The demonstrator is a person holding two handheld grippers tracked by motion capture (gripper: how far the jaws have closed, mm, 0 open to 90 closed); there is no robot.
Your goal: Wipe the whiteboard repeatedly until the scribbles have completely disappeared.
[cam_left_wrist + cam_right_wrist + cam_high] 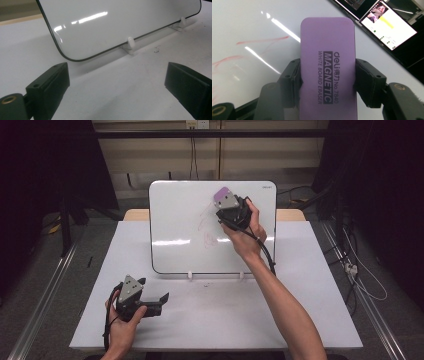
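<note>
A white board (180,220) stands tilted on two small white feet (130,44) at the back of the table. Faint red marker smears (206,227) remain near its middle. My right gripper (226,202) is held up against the board's upper right part, shut on a purple magnetic whiteboard eraser (328,62) (221,195). Red streaks (262,41) lie to the eraser's left in the right gripper view. My left gripper (159,299) rests low on the table's front left, open, with nothing between its black pads (50,82); it faces the board's lower edge (100,51).
The white tabletop (220,315) spreads in front of the board. A black cable (265,252) trails from the right gripper along the forearm. Metal rails (45,295) run beside the table on the floor. A lit screen (387,27) reflects at the board's corner.
</note>
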